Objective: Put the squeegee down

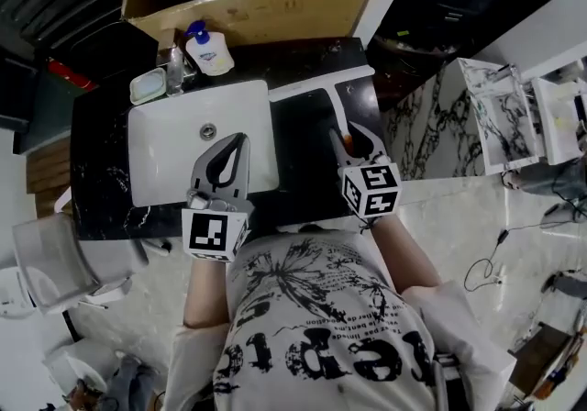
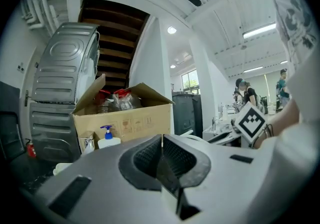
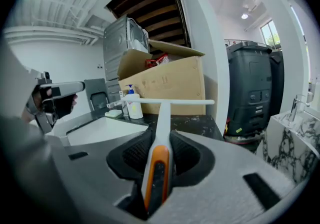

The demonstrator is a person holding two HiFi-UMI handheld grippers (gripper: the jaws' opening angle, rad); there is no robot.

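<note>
The right tongs [image 1: 351,139] pinch the squeegee [image 1: 332,108] by its white handle with the orange inlay, one pad pressed on each side of the grip. The handle runs toward 12 o'clock in the head view, with the long white blade crosswise at its far end. The blade sits over the black marble bench [image 1: 101,152], at 3 o'clock of the white sink [image 1: 165,161]; whether it touches the stone I cannot tell. The left tongs [image 1: 240,139] are pressed together with nothing between them and hang over the sink's 4 o'clock part, well apart from the squeegee. A pump bottle [image 1: 209,53] stands at the sink's 12 o'clock edge with the faucet [image 1: 174,70] just beside it, and a soap dish [image 1: 147,85] lies at 11 o'clock. An open cardboard box [image 1: 248,5] stands behind them at 12 o'clock
</note>
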